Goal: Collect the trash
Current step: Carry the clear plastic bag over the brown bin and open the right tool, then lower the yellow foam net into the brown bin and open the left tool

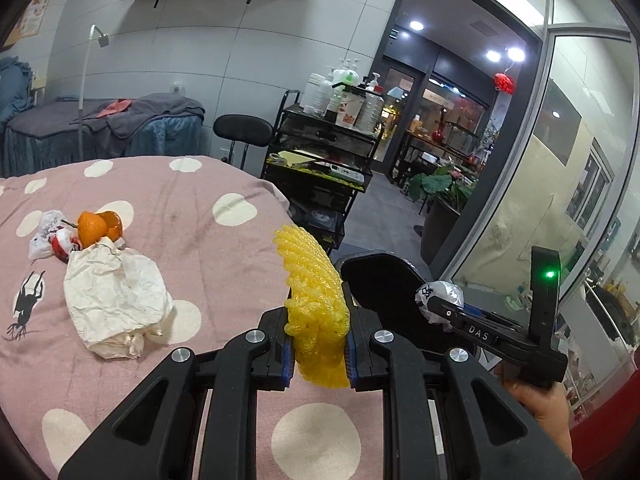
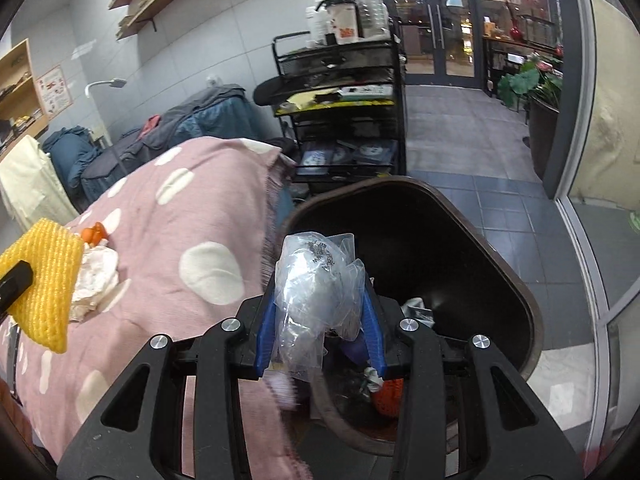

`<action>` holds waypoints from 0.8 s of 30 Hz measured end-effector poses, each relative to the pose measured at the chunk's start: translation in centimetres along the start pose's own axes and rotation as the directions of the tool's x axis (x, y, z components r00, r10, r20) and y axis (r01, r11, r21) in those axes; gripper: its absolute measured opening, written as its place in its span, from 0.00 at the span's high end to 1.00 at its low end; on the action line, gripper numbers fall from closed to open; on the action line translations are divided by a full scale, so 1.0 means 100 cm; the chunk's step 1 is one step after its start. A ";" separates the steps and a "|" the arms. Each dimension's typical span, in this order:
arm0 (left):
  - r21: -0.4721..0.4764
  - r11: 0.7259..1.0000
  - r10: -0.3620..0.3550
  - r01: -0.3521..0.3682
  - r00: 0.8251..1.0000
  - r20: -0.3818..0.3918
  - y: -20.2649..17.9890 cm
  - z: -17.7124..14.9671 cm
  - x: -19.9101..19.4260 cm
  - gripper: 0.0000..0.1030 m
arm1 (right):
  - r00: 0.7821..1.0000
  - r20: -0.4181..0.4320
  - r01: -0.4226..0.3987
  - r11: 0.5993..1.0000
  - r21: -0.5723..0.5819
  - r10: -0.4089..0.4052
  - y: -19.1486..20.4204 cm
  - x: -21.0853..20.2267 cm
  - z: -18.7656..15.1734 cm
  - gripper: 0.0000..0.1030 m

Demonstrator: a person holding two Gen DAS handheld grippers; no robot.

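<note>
The left gripper (image 1: 318, 354) is clamped on a yellow foam fruit net (image 1: 314, 300), a ribbed, spongy mesh sleeve that fans upward from between the blue-padded fingers (image 1: 285, 356); seen from the right wrist it reads as a flat yellow rectangle (image 2: 44, 284) held above the bed. The right gripper (image 2: 320, 334) pinches a crumpled clear plastic bag (image 2: 316, 292) with faint printed lettering (glossy and wrinkled, bulging above the blue pads), and it hangs over the rim of a dark, rounded trash bin (image 2: 516, 284) that stands just beside the bed edge. Scraps lie at the bottom of the bin, among them something orange and netted (image 2: 390, 396).

On the pink blanket with cream polka dots (image 1: 192, 216) lies a creased white paper wad (image 1: 114, 300), touching orange peel (image 1: 94, 228) and a small white-and-red wrapper (image 1: 50, 236) behind it. A black wire cart (image 1: 320, 160) loaded with bottles stands beyond the bed's far corner, next to a black stool (image 1: 242, 130).
</note>
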State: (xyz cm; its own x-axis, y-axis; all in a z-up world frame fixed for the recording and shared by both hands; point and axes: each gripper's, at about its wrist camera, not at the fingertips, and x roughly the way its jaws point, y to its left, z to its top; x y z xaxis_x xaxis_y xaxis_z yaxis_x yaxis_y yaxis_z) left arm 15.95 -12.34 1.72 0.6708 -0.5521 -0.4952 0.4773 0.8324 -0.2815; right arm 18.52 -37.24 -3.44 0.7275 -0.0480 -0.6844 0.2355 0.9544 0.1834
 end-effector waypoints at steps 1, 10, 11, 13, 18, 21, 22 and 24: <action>0.010 1.000 -0.003 0.003 1.000 -0.006 -0.004 0.000 0.003 0.82 | 1.000 -0.007 0.009 1.000 0.004 -0.009 -0.004 0.003 -0.001 0.63; 0.063 0.996 -0.052 0.056 0.997 -0.059 -0.027 -0.001 0.022 0.82 | 0.995 -0.068 0.082 0.995 0.055 -0.078 -0.033 0.027 -0.010 0.62; 0.071 0.996 -0.054 0.058 0.997 -0.061 -0.030 -0.001 0.023 0.82 | 0.994 -0.073 0.088 0.994 0.063 -0.083 -0.036 0.030 -0.011 0.57; 0.084 0.994 -0.066 0.072 0.995 -0.072 -0.036 -0.001 0.027 0.82 | 0.993 -0.081 0.093 0.992 0.090 -0.086 -0.042 0.033 -0.013 0.46; 0.090 0.990 -0.097 0.107 0.989 -0.109 -0.045 -0.002 0.040 0.82 | 0.992 -0.062 0.113 0.987 0.111 -0.107 -0.049 0.030 -0.019 0.27; 0.100 0.988 -0.106 0.119 0.987 -0.123 -0.051 -0.003 0.045 0.82 | 0.992 -0.043 0.123 0.987 0.108 -0.119 -0.050 0.023 -0.023 0.26; 0.102 0.987 -0.109 0.122 0.986 -0.124 -0.053 -0.002 0.046 0.82 | 0.992 -0.036 0.122 0.987 0.108 -0.119 -0.051 0.020 -0.024 0.26; 0.104 0.986 -0.116 0.130 0.985 -0.126 -0.056 -0.001 0.049 0.82 | 0.992 -0.027 0.127 0.986 0.110 -0.125 -0.052 0.016 -0.026 0.26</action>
State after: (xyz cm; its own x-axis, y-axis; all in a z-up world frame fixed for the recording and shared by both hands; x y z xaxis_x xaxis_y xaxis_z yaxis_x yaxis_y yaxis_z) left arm 16.50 -19.68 0.83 0.5338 -0.6345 -0.5589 0.6168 0.7444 -0.2559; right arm 16.78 -41.55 -7.31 0.6745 -0.1589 -0.7210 0.3954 0.9025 0.1710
